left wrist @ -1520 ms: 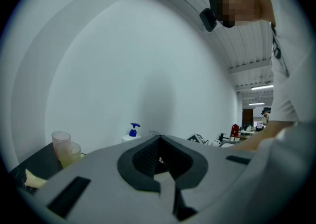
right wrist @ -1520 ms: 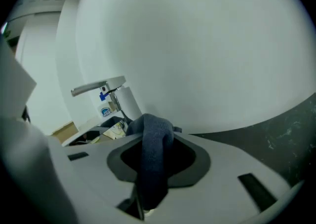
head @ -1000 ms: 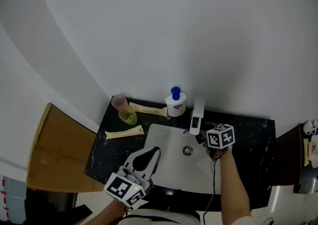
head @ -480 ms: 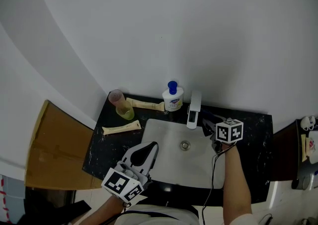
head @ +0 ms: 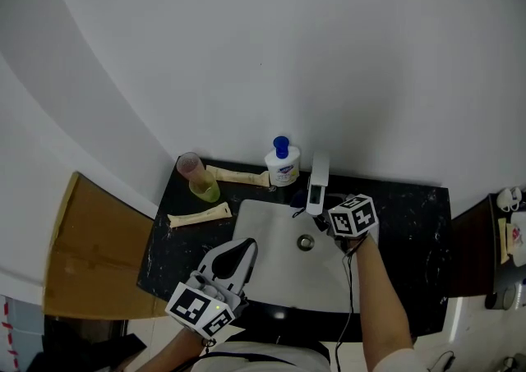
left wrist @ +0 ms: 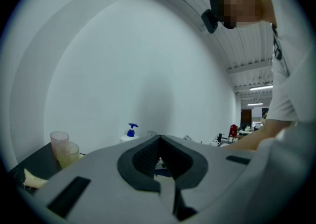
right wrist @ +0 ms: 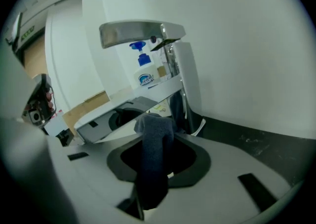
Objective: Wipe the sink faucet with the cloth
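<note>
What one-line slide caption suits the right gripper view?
Right gripper shut on a dark cloth, held near the chrome faucet, pump soap bottle behind.

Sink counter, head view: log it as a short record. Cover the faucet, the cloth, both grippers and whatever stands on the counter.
faucet: chrome spout, at the back rim of the sink
cloth: dark, clamped in the right gripper, its tip close to the faucet; contact unclear
left gripper: jaws together, nothing between them, near the sink's front left corner
counter: black; soap bottle, two cups and two cream tubes at the back left
</note>
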The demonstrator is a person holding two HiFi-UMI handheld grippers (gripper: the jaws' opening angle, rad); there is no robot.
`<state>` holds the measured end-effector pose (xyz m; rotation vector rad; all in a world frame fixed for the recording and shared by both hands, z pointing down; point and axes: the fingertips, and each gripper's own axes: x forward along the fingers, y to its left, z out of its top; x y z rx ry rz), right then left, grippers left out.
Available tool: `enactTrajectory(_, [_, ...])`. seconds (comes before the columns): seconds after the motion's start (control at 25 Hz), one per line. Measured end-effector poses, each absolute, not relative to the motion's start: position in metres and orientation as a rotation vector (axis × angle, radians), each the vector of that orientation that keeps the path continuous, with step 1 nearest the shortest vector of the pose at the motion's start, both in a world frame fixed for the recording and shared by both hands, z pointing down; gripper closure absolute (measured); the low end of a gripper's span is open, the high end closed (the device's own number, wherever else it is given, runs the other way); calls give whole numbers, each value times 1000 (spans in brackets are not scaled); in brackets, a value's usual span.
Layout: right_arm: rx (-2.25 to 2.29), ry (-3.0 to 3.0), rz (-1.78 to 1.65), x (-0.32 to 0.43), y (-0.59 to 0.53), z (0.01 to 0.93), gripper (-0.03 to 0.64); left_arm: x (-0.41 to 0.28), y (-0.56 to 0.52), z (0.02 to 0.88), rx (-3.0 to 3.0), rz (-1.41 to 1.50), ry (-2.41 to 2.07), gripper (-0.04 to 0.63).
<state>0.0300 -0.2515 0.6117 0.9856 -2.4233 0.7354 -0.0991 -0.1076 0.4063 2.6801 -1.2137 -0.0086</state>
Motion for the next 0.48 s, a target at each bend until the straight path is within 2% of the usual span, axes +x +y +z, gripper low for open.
enactTrajectory(0.28, [1531,-2338,702,114,-275,589,520,-99,-113,407,2676,-18,-1210,597])
enactTrajectory(0.48, [1357,-2419,749,107,-259,589,520,-96,-115,411,2670,-23,-1193,597])
